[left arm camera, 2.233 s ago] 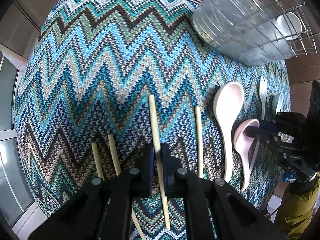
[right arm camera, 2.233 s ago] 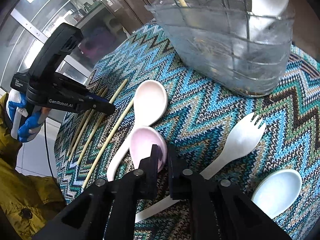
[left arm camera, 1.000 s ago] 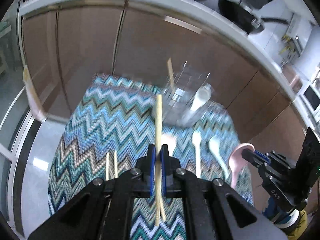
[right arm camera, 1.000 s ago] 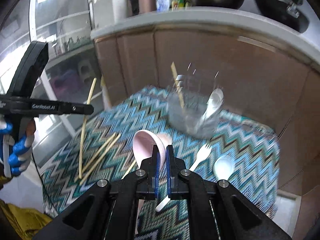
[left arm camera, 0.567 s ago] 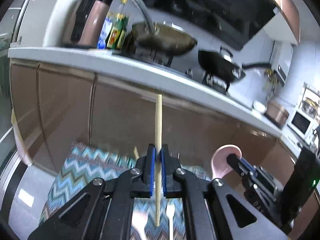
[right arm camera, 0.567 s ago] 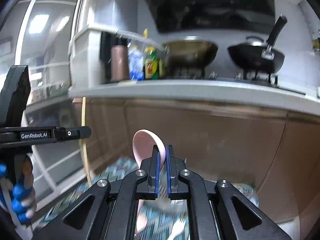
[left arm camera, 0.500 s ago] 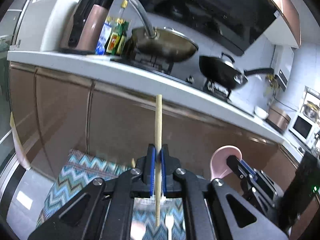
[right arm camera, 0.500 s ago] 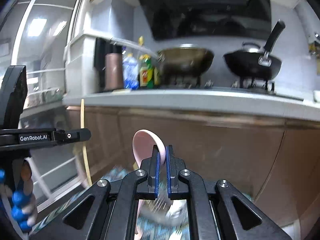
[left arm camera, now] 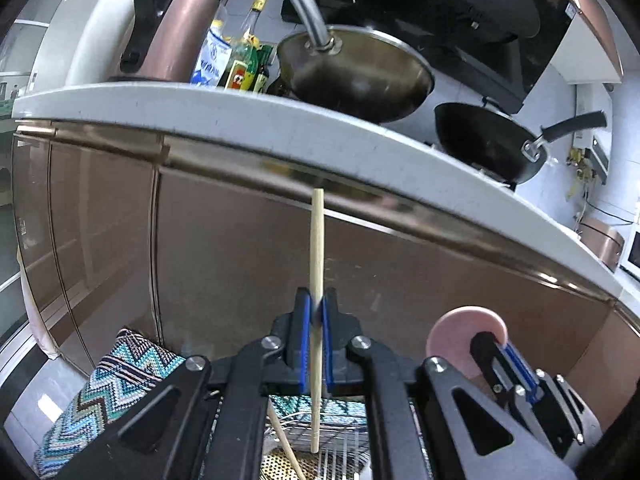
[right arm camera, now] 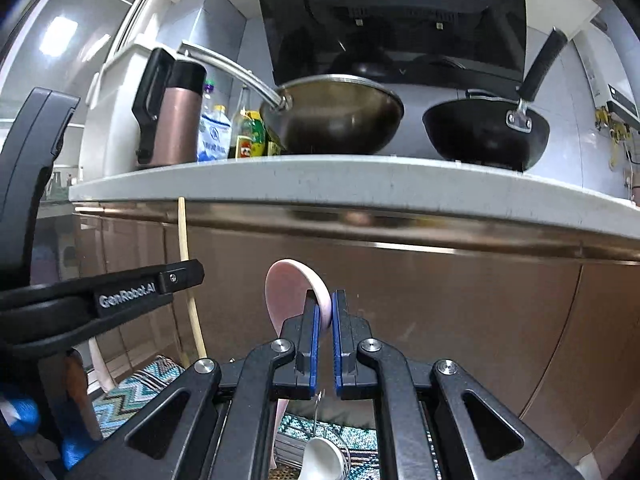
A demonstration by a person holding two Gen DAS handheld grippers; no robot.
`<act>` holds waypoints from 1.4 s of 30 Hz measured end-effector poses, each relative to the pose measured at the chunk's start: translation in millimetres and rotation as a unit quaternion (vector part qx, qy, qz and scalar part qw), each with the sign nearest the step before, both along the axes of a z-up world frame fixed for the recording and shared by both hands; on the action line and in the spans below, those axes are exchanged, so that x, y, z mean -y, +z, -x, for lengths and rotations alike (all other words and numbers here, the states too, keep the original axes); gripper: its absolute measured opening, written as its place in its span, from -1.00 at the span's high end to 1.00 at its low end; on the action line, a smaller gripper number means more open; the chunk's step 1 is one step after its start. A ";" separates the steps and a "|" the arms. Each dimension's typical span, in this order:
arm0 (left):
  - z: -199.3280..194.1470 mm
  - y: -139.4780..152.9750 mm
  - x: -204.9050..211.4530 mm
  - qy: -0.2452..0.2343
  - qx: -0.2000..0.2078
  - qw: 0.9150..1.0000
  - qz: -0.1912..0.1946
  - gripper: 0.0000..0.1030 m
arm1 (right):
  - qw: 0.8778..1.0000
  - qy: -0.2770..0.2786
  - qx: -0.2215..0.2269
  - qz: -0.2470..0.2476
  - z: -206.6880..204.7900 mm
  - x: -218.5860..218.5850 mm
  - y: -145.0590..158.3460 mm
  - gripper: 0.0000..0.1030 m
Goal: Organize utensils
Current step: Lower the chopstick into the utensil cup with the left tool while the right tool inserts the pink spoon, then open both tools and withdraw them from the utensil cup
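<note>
Two handheld grippers are raised side by side and aimed level at a kitchen cabinet front. Nearest in the left wrist view, the left gripper (left arm camera: 315, 312) is clamped on a wooden chopstick (left arm camera: 316, 264), which stands upright between the blue-lined fingers (left arm camera: 305, 336), its top reaching above them and its lower end hanging over a wire utensil basket (left arm camera: 320, 434) below. A second chopstick (left arm camera: 284, 446) leans inside that basket. Just to the right, the right gripper (left arm camera: 500, 354) shows with a pink spoon bowl (left arm camera: 456, 332) behind its tips.

In the right wrist view, the right gripper (right arm camera: 324, 312) is pinched on the pink spoon (right arm camera: 290, 300); the bowl stands above the closed blue-lined fingers and the handle drops down below them. Beneath sits the basket (right arm camera: 316, 450) holding a white spoon (right arm camera: 322, 462). To the left, the other gripper (right arm camera: 188, 274) holds its chopstick (right arm camera: 185, 240) upright.

A patch of zigzag-patterned cloth (left arm camera: 104, 396) shows low at the left, on the surface that carries the basket. Beyond rise brown cabinet doors (left arm camera: 224, 264), topped by a pale bench (left arm camera: 248, 120). On it stand a copper-coloured flask (left arm camera: 176, 28), bottles (left arm camera: 244, 68), a steel wok (left arm camera: 356, 72) and a black wok (left arm camera: 488, 144), with a dark range hood (right arm camera: 392, 12) above
</note>
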State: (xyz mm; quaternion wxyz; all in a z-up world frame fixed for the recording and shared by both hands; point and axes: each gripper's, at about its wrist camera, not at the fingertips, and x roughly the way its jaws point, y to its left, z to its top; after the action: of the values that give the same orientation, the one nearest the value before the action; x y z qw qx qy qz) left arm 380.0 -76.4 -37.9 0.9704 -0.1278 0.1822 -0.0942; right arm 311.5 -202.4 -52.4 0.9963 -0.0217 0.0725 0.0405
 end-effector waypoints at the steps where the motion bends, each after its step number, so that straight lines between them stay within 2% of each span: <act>1: -2.8 -5.3 1.0 -0.001 -0.002 1.000 -0.001 0.90 | 1.000 -0.001 0.001 0.000 -1.4 -0.1 -4.0 0.89; 7: -1.2 -25.2 8.8 0.004 0.006 1.000 -0.027 0.90 | 1.000 -0.007 0.005 0.019 2.6 -7.3 -24.5 0.89; 18: 9.1 -46.9 1.4 0.032 0.000 0.998 -0.051 0.87 | 0.999 -0.011 -0.037 0.014 2.7 -6.7 -55.8 0.88; 25: 18.2 -43.8 -1.3 0.020 -0.015 0.998 -0.057 0.86 | 0.998 -0.015 -0.064 -0.001 6.9 -2.8 -60.9 0.81; 26: 19.4 -42.5 -0.9 0.016 -0.019 0.998 -0.060 0.85 | 0.997 -0.015 -0.070 -0.002 7.1 -1.6 -61.7 0.73; 28: 23.1 -40.6 -1.5 0.014 -0.024 0.998 -0.061 0.78 | 0.997 -0.017 -0.081 -0.005 7.5 0.2 -63.6 0.66; 31: 28.2 -38.9 -2.6 0.012 -0.034 0.997 -0.063 0.58 | 0.995 -0.017 -0.099 -0.010 8.0 3.3 -66.8 0.63; 36: 39.2 -33.9 -3.9 0.011 -0.043 0.996 -0.075 0.56 | 0.993 -0.016 -0.116 -0.018 13.7 8.1 -63.7 0.40; 40: 49.9 -23.1 -8.7 0.011 -0.046 0.996 -0.076 0.55 | 0.992 -0.015 -0.127 -0.016 21.0 10.0 -57.4 0.38; 42: 56.9 -17.0 -11.5 0.012 -0.044 0.996 -0.076 0.43 | 0.991 -0.017 -0.128 -0.023 28.2 13.4 -53.5 0.35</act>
State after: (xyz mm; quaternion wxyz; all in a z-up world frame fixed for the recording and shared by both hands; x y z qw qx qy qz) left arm 323.0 -64.9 -54.9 0.9693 -0.0600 0.2299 -0.0628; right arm 283.4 -215.8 -106.0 0.9797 0.0074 0.1986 0.0277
